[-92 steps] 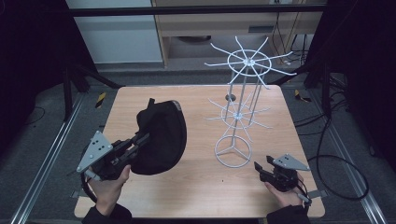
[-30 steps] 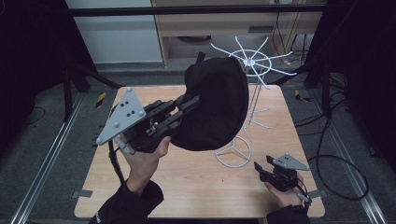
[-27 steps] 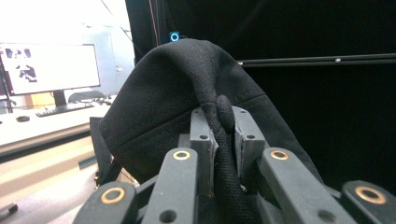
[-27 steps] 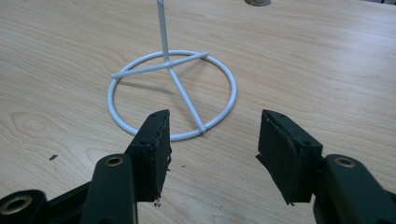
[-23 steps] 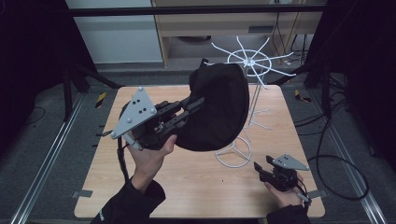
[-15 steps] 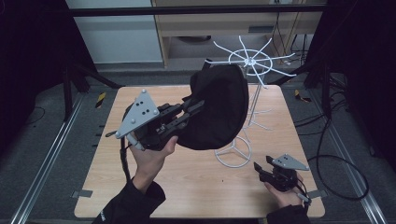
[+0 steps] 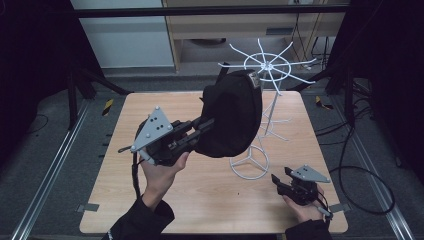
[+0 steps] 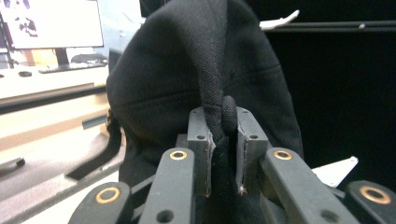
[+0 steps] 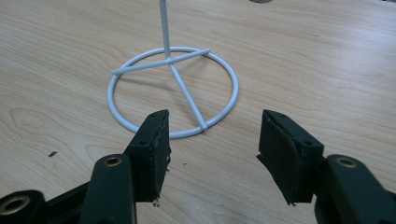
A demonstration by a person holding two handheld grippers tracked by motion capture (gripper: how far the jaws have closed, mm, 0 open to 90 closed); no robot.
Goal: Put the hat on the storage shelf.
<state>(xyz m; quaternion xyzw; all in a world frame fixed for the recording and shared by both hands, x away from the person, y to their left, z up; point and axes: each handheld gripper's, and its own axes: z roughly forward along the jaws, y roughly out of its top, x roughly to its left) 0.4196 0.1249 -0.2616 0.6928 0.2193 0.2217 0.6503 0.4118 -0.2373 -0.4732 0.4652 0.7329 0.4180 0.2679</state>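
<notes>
A black cap (image 7: 231,114) hangs in the air beside a white wire rack (image 7: 268,66), its top close to the rack's upper spokes. My left gripper (image 7: 204,123) is shut on the cap's black strap (image 8: 219,119), which runs up between the jaws in the left gripper view. The rack's ring base (image 9: 173,91) lies on the wooden table (image 7: 150,200), just ahead of my right gripper (image 9: 212,140). That right gripper (image 7: 280,181) rests low at the table's front right, open, with nothing between its jaws.
A lower tier of white spokes (image 7: 276,125) sticks out from the rack's pole behind the cap. Cables (image 7: 360,165) trail on the floor right of the table. A metal rail (image 7: 50,170) runs along the left side.
The left gripper has lifted the cap from the table's left side and carried it up and right to the rack's top. The right gripper has stayed put.
</notes>
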